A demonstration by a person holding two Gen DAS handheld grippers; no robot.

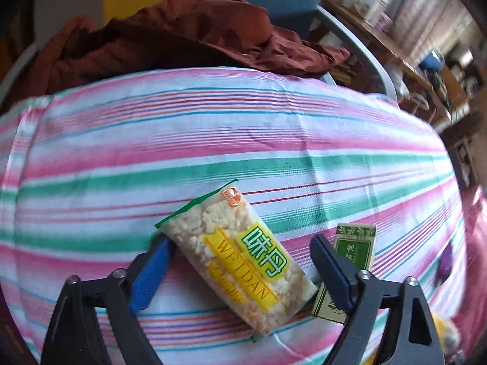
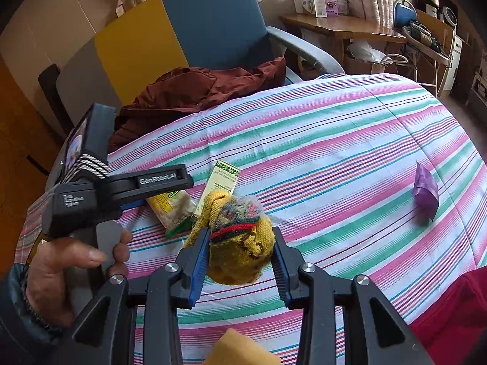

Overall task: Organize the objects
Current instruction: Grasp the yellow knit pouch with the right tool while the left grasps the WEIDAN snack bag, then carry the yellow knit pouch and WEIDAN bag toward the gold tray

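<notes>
Striped bedding (image 2: 350, 140) covered the surface, with wide free cloth ahead of both tools and its edge far beyond. Between the spread jaws of the left gripper (image 1: 240, 254) lay the snack packet (image 1: 240, 261), ungrasped: light, crinkly, probably slippery, best pinched across its width. The right gripper (image 2: 242, 251) clenched the soft, squashy yellow sock bundle (image 2: 243, 252), green box (image 2: 222, 179) just ahead.

Snack packet (image 1: 240, 261) lying on striped surface (image 1: 213, 140), between left tongs (image 1: 240, 261) fingers. Small box (image 1: 354, 249) lying just right of packet, touching it. Knitted bundle (image 2: 243, 246) sitting between right tongs (image 2: 243, 249) fingers, in front of box. Folded paper packet (image 2: 426, 191) lying well apart, far right. Jacket (image 2: 194, 91) lying on chair (image 2: 213, 21) behind surface.
</notes>
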